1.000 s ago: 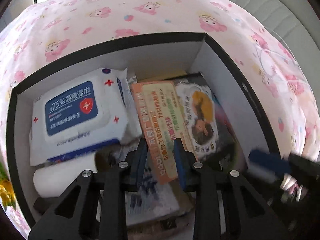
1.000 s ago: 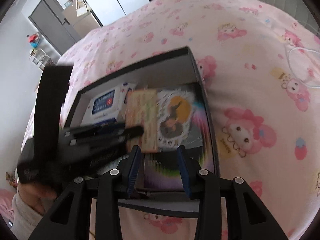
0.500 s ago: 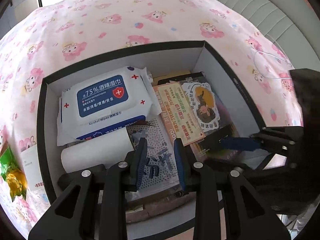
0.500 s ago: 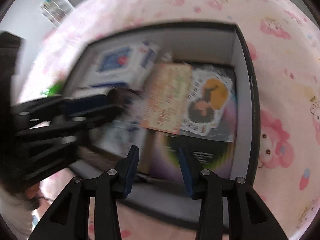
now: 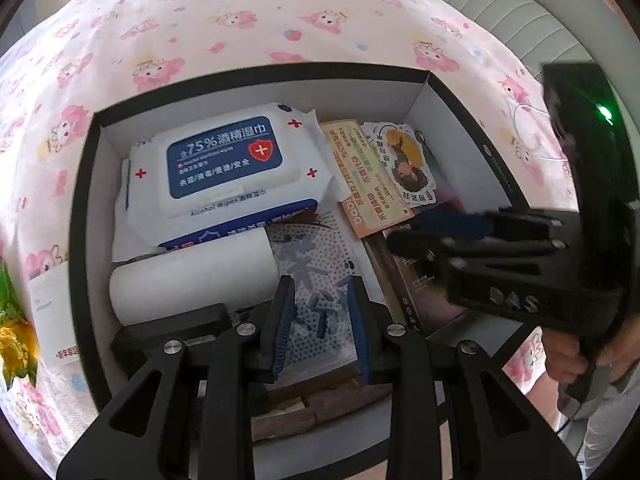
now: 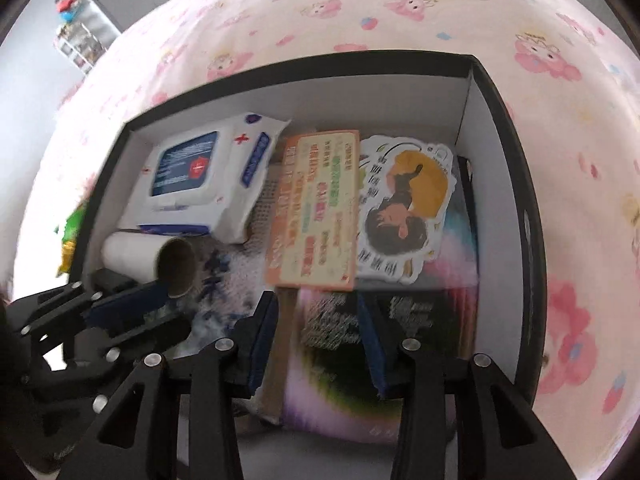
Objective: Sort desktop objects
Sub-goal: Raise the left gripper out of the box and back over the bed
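The left gripper (image 5: 320, 320) hangs over the near part of the black box (image 5: 78, 216), its two blue pads a little apart with nothing between them; under it lies a dotted bag (image 5: 316, 256). A second ago it hung right over the orange card (image 5: 366, 178), and now it has pulled back toward the near side, so the whole box shows. The right gripper (image 6: 318, 344) now points down into the box over the dark shiny book (image 6: 348, 344); a second ago it sat at the near wall and looked along the bed. Its pads are apart, they have just been opening a bit, and nothing is between them. In the left view the right gripper (image 5: 404, 232) has come in from the right side, and a hand (image 5: 576, 356) holds its handle. Inside the box, a white roll (image 5: 192, 276) lies near the left wall, with a pack of wet wipes (image 5: 224, 176) behind it. The orange card and a sticker of a girl (image 5: 406, 162) lie on the right, on top of the book. The box sits on a bed with a pink sheet (image 5: 240, 20) covered in little animals. A green and yellow packet (image 5: 12, 332) lies on the sheet left of the box. Far off in the right view are a grey wall and a small shelf (image 6: 80, 46) with bright things on it.
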